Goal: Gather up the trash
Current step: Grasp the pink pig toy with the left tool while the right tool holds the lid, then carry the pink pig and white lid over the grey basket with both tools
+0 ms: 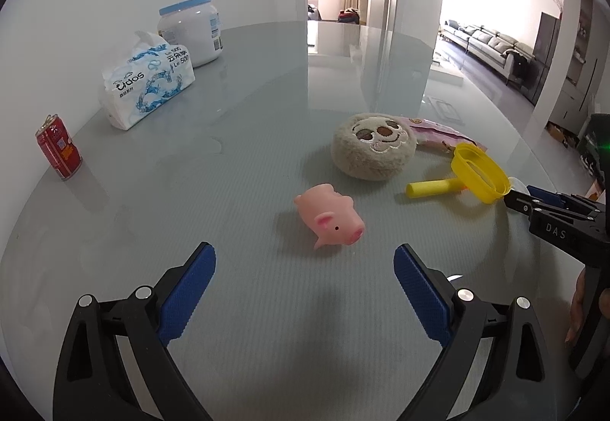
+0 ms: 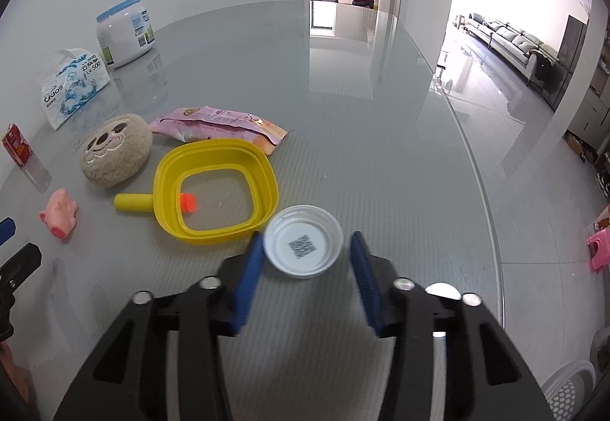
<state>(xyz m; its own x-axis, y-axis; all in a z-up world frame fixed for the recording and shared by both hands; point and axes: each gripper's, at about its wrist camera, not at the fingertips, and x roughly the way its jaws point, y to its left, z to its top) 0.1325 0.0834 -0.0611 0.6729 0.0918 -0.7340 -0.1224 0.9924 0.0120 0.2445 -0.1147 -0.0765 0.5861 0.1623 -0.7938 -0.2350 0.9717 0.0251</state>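
here, a white cap between the right tongs

the right gripper (image 2: 307, 249) brackets a white cap (image 2: 304, 245) on the grey table (image 2: 381, 154); left pad touches, right pad stands just clear. cap touches the yellow scoop (image 2: 213, 188). the left gripper (image 1: 305, 264) gapes wide, empty, near a pink pig (image 1: 329, 219).

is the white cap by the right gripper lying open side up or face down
Open side up: the white cap shows its hollow inside, rim raised around a printed code on its floor. It lies between the right gripper fingers.

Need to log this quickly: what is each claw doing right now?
Left claw: open, empty.
Right claw: around the white cap; right pad not touching, so open.
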